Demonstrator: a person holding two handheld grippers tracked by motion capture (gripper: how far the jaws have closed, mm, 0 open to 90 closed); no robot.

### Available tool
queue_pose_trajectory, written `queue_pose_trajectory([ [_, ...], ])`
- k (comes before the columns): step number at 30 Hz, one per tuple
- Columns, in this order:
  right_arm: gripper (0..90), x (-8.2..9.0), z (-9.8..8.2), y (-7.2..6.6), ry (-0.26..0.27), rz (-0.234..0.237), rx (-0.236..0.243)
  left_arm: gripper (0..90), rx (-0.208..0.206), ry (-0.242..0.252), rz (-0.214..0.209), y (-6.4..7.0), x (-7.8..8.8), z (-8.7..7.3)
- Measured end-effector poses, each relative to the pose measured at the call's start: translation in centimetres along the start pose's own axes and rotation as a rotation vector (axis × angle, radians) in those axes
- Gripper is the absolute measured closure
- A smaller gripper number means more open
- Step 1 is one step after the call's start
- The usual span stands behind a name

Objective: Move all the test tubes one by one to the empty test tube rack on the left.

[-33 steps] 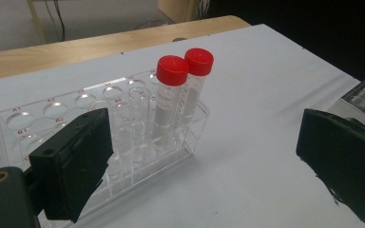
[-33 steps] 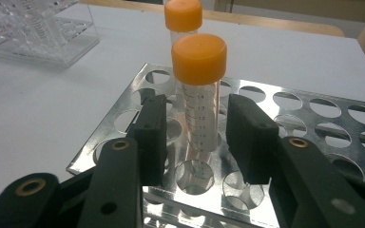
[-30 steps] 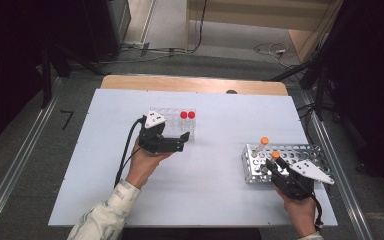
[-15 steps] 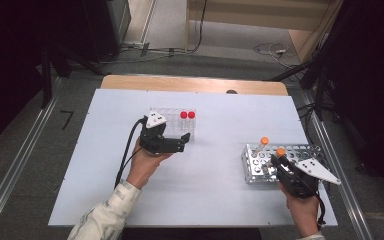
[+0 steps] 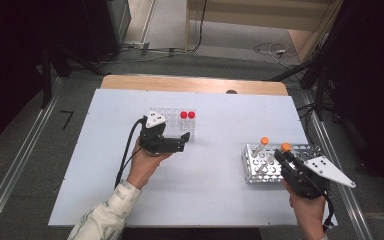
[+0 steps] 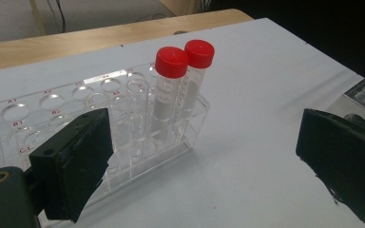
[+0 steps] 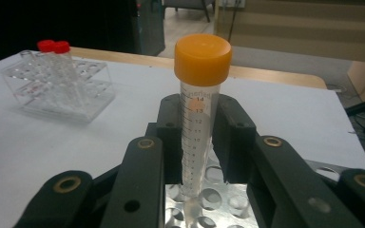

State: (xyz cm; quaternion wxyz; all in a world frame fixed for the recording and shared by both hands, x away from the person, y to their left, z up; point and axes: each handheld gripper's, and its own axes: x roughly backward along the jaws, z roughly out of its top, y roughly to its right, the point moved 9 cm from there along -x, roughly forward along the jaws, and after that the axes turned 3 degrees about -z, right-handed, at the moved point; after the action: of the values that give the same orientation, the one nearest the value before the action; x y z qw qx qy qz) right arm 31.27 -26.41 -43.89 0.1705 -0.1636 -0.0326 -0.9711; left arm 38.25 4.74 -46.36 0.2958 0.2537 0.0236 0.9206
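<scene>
My right tongs (image 7: 202, 142) clamp the orange-capped tube (image 7: 200, 114) at centre frame, its tip just above the metal rack (image 7: 209, 204). If I tilt, it could snag a hole. Left tongs (image 6: 209, 156) gape beside the clear rack (image 6: 100, 118).

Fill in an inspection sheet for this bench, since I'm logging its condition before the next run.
Surface: white table, bare apart from the racks.
Job's things: orange-capped tube clamped above metal rack; second orange-capped tube in it; two red-capped tubes in clear rack.
Clutter: nothing seen.
Grippers: right hand-held gripper shut on tube; left hand-held gripper open by clear rack.
Cables: black cable trails off the left one.
Surroundings: floor cables.
</scene>
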Motion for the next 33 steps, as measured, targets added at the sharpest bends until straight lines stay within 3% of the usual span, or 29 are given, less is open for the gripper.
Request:
queue_pose_trajectory([
  [5, 71.4, -0.8, 0.3, -1.9, -0.004, 0.057, -0.003, 5.8, -0.004, 0.007, -0.015, 0.5, 0.2, 0.2],
  [10, 71.4, -2.2, 0.3, -5.4, -0.024, 0.137, 0.026, 6.3, -0.016, 0.02, -0.044, 1.8, 0.5, 0.4],
  [16, 71.4, -5.0, -1.0, -9.9, -0.077, 0.203, 0.091, 6.9, -0.035, 0.039, -0.099, 3.9, 1.0, 0.8],
  [22, 71.4, -7.6, -2.1, -12.7, -0.118, 0.246, 0.094, 13.0, -0.076, 0.027, -0.174, 6.6, 1.2, 0.4],
  [26, 71.4, -8.4, -2.5, -14.7, -0.127, 0.275, 0.116, 21.9, -0.092, 0.022, -0.211, 7.8, 1.0, 0.0],
  [33, 71.4, -8.7, -2.4, -16.8, -0.123, 0.313, 0.139, 55.1, -0.137, -0.001, -0.243, 8.3, 0.7, -0.9],
])
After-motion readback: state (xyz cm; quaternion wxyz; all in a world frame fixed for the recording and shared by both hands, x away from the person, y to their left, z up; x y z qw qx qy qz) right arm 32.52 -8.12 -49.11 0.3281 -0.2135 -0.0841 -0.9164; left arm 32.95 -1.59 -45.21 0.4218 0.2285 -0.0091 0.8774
